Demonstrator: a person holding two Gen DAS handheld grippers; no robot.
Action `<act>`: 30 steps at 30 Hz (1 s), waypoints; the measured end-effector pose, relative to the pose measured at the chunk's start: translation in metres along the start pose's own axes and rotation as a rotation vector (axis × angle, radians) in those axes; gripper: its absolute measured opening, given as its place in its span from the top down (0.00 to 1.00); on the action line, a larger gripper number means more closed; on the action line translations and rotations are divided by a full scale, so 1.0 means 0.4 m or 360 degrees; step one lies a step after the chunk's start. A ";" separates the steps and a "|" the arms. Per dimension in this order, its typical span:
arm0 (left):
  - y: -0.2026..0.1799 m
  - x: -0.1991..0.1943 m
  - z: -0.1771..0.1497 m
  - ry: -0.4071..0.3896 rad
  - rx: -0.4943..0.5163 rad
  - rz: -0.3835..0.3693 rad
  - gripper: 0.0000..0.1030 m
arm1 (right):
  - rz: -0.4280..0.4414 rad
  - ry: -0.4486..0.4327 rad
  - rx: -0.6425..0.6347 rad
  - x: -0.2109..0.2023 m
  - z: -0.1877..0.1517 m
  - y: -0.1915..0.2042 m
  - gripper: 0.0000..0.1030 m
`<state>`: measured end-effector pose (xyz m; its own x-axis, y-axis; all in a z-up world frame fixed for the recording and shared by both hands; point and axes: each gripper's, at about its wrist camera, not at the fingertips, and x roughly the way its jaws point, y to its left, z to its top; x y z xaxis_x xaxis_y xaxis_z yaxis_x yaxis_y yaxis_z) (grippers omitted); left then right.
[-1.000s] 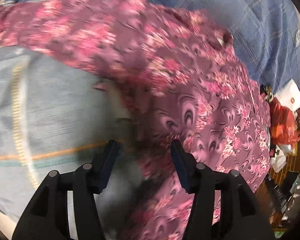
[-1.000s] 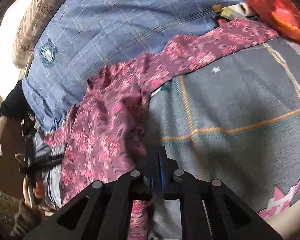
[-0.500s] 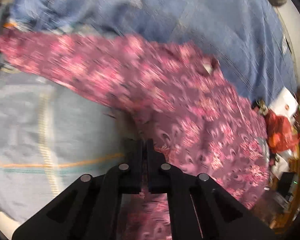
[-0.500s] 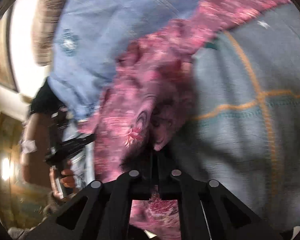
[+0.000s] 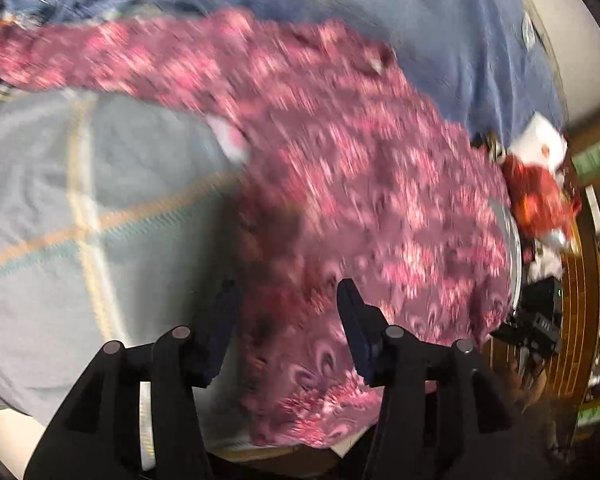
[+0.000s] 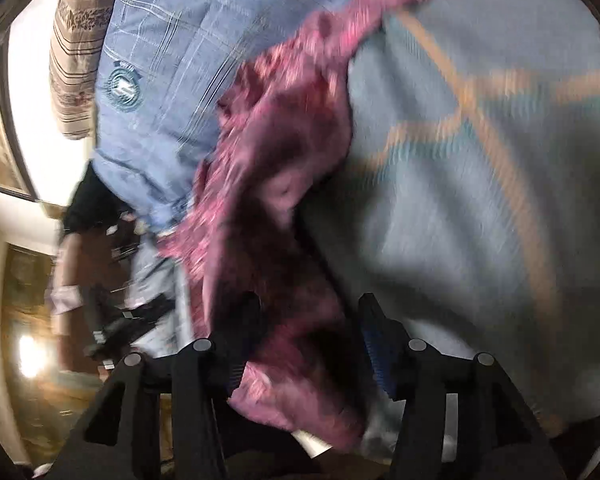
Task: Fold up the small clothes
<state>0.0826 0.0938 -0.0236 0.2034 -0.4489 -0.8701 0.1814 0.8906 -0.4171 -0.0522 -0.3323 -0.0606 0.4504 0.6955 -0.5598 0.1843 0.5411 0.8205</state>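
Both pairs of jaws, clamped together half a second ago, are opening again. Left gripper [image 5: 288,300] and right gripper [image 6: 310,316] each straddle the pink floral garment [image 5: 352,168] without pinching it; it lies spread across the grey blanket [image 5: 100,200] on the bed.

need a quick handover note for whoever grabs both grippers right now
Left gripper: jaws opening, floral garment between them, pads not pressing.
Right gripper: jaws opening too, a bunched part of the garment between them.
The garment lies rumpled across the grey blanket and the blue cover.
Done: no neat fold shows.
Left: spread it flat, then fold.
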 end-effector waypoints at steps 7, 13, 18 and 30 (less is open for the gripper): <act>-0.024 0.082 -0.024 0.0090 -0.0033 0.0058 0.52 | 0.0174 0.0118 -0.0119 0.083 -0.027 0.057 0.45; -0.019 0.080 -0.026 0.0082 -0.0059 0.0090 0.49 | 0.0089 0.0168 -0.0293 0.134 -0.044 0.108 0.91; -0.010 0.079 -0.034 0.0081 -0.0067 0.0091 0.48 | 0.0084 -0.0055 -0.0441 -0.011 -0.059 0.172 0.92; 0.003 0.054 -0.050 0.0089 -0.0104 0.0003 0.36 | -0.0918 -0.0532 -0.0231 -0.267 -0.035 0.092 0.87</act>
<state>0.0681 0.0867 -0.0482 0.1490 -0.4442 -0.8835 0.1176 0.8951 -0.4302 -0.1058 -0.3800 0.0279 0.5651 0.1060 -0.8182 0.3676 0.8555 0.3647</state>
